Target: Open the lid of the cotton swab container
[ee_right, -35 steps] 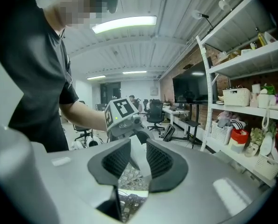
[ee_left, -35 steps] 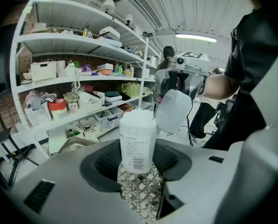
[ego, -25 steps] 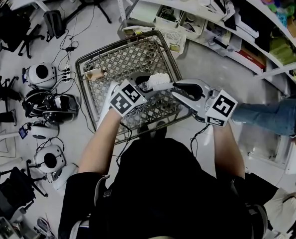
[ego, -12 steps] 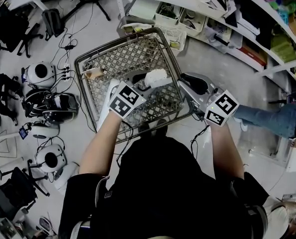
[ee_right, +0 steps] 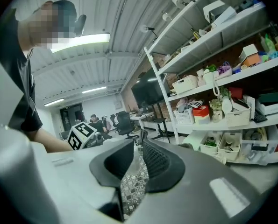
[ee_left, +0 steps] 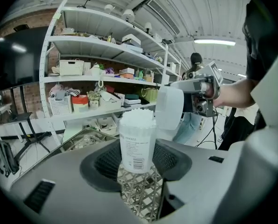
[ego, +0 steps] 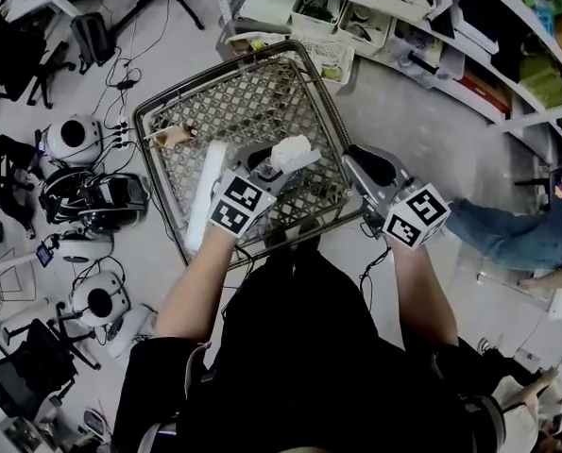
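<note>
My left gripper (ee_left: 138, 166) is clamping the clear plastic cylindrical cotton swab container (ee_left: 137, 139) by its lower half. The pads are pressing on both sides and holding it upright above the cart. The container is standing open, its mouth packed with white swab tips.

I am judging it light, with a thin, smooth wall that could slip or buckle under a hard squeeze. A low hold round the body is suiting it, and tipping it now would risk spilling swabs.

My right gripper (ee_right: 135, 162) has just been closing its jaws, and they seem to be pinching the translucent white round lid (ee_left: 169, 107) by its thin edge. It is hanging near the container's mouth and off it. I am taking the lid for lighter yet and slightly flexible, best gripped at the rim.

I am counting one container, one lid, two grippers, and too many swabs to count. Below, one grey wire-mesh shopping cart (ego: 233, 107) is standing, with white metal shelving (ee_left: 47, 78) beyond it.
</note>
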Motion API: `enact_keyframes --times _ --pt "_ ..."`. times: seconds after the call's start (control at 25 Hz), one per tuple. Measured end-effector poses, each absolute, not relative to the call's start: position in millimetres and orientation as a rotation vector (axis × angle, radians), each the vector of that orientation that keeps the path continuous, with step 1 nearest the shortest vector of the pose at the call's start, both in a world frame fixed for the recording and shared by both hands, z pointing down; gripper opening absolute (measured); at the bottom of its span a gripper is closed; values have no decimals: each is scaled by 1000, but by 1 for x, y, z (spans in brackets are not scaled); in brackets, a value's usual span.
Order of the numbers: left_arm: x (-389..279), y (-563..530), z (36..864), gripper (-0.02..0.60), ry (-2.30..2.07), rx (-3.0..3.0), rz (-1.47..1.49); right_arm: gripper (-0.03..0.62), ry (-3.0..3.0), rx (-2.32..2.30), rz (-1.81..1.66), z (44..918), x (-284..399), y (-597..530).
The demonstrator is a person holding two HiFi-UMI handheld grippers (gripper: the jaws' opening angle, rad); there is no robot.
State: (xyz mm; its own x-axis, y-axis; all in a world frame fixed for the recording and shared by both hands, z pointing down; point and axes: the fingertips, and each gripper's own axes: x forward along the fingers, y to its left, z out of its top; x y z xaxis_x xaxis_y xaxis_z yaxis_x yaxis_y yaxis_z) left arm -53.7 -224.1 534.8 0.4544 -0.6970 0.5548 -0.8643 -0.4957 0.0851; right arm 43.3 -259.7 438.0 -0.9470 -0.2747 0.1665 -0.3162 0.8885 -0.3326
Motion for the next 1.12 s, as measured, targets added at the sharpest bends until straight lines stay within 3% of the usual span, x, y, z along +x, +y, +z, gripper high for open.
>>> enact_keyframes --times 1.12 --pt "37 -195 669 196 -1026 2433 771 58 -2767 873 757 536 124 -218"
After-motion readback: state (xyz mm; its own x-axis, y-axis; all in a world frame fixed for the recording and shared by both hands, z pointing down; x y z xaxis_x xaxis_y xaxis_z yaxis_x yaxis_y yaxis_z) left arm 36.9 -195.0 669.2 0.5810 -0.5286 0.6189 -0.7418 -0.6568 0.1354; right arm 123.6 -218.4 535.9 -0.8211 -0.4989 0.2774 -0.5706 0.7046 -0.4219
